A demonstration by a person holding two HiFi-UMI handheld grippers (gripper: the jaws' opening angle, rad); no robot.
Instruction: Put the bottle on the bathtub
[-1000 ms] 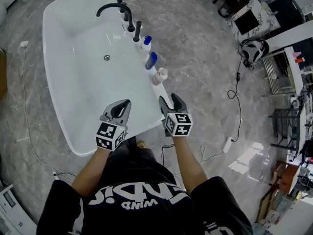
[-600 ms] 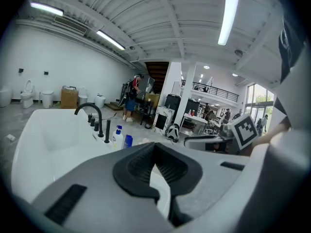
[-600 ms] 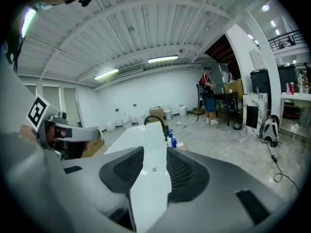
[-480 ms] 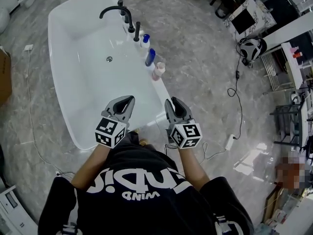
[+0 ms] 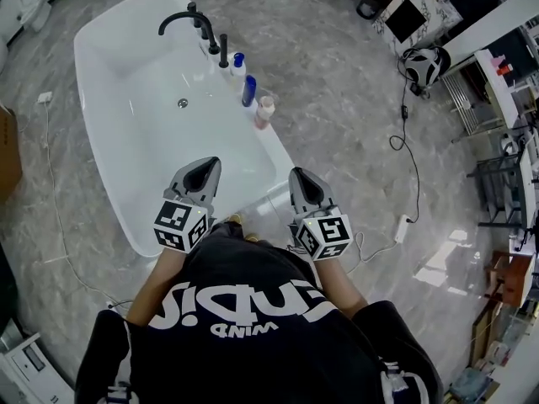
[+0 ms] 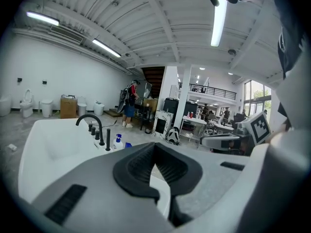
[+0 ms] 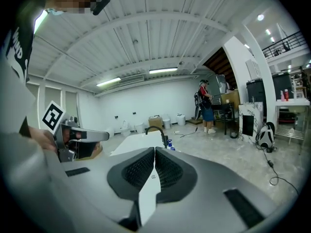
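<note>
Three bottles stand in a row on the right rim of the white bathtub (image 5: 118,74): a white one with a blue cap (image 5: 238,64), a blue one (image 5: 248,91) and a pink one (image 5: 264,112). My left gripper (image 5: 205,172) hovers over the tub's near end, shut and holding nothing. Just off the tub's near right corner, my right gripper (image 5: 303,182) is also shut and empty. In the left gripper view the closed jaws (image 6: 155,148) point along the tub (image 6: 53,142) toward the bottles (image 6: 118,141). The right gripper (image 7: 154,152) also faces the tub (image 7: 138,141).
A black faucet (image 5: 181,15) with handles stands at the tub's far rim. Cables and a power strip (image 5: 401,228) lie on the marble floor to the right. Shelving (image 5: 505,175) and a helmet (image 5: 424,62) sit at far right; a person stands far off (image 6: 130,103).
Both grippers have drawn back toward my body, away from the bottles. The view has shifted backward; the three bottles stay on the rim.
</note>
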